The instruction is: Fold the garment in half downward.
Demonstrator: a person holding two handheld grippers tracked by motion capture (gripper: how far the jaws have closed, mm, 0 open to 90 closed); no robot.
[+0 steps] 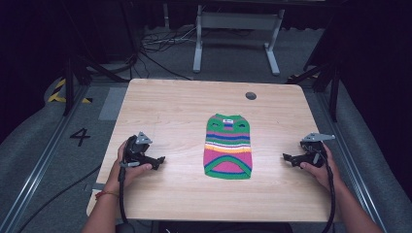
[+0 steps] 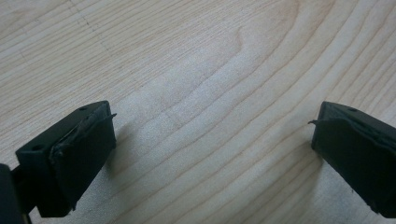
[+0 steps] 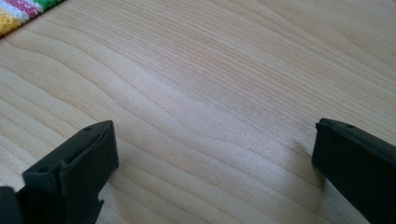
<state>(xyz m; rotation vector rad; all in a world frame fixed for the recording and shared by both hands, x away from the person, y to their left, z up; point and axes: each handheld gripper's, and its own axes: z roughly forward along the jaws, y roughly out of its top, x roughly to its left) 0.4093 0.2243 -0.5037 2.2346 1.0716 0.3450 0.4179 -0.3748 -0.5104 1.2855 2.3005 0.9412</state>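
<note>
A small striped knitted sweater (image 1: 228, 146) in green, pink, blue and yellow lies flat in the middle of the wooden table (image 1: 175, 111). My left gripper (image 1: 159, 160) rests on the table to the sweater's left, pointing toward it, held by a hand. In the left gripper view its jaws stand wide apart over bare wood, and the left gripper (image 2: 212, 123) is open and empty. My right gripper (image 1: 286, 157) rests to the sweater's right, also pointing inward. The right gripper (image 3: 215, 133) is open with nothing between its jaws; a corner of the sweater (image 3: 21, 11) shows at the top left.
A round grey cable hole (image 1: 250, 95) sits near the table's far edge. Beyond the table stand a white metal frame (image 1: 236, 29) and loose cables on the grey floor. A yellow-black striped marking (image 1: 60, 92) lies on the floor at left.
</note>
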